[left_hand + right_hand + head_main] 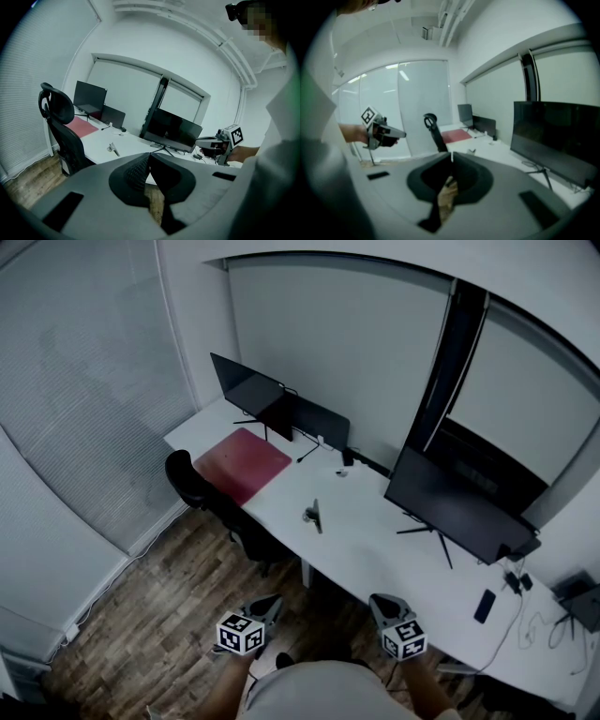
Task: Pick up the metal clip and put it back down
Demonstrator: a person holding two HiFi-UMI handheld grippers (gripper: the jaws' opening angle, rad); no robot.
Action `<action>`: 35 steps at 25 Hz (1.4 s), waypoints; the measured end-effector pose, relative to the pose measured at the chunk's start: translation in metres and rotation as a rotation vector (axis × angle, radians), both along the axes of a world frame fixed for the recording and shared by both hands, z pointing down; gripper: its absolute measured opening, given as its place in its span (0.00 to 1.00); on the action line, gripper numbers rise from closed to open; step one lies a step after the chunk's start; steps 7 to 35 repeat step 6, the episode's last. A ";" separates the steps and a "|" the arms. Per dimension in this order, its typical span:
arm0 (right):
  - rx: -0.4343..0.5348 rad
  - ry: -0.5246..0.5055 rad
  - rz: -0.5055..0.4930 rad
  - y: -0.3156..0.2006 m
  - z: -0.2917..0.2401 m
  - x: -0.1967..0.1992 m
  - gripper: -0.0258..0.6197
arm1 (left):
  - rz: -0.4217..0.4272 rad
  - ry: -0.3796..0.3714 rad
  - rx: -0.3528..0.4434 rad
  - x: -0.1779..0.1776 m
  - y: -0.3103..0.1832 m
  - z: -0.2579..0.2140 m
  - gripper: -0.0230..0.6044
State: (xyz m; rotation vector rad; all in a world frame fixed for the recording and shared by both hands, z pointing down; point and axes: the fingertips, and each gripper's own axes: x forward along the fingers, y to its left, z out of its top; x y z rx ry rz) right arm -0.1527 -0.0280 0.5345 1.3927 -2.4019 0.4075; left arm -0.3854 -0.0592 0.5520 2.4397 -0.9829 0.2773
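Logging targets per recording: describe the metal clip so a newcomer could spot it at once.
Find the long white desk against the wall. Between the red mat at one end and the big dark monitor, nearer the front edge, lies the metal clip. It is the only small grey thing lying alone on that bare stretch.

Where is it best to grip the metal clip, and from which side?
The metal clip lies flat on the white desk, long and narrow. Probably come from above and close the jaws across its narrow width near the middle. Finer shape is too small to see.
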 end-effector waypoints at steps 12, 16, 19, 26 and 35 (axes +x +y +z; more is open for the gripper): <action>-0.003 -0.009 0.006 0.001 0.000 0.006 0.09 | -0.002 -0.001 -0.004 0.005 0.000 0.001 0.09; -0.003 -0.009 0.006 0.001 0.000 0.006 0.09 | -0.002 -0.001 -0.004 0.005 0.000 0.001 0.09; -0.003 -0.009 0.006 0.001 0.000 0.006 0.09 | -0.002 -0.001 -0.004 0.005 0.000 0.001 0.09; -0.003 -0.009 0.006 0.001 0.000 0.006 0.09 | -0.002 -0.001 -0.004 0.005 0.000 0.001 0.09; -0.003 -0.009 0.006 0.001 0.000 0.006 0.09 | -0.002 -0.001 -0.004 0.005 0.000 0.001 0.09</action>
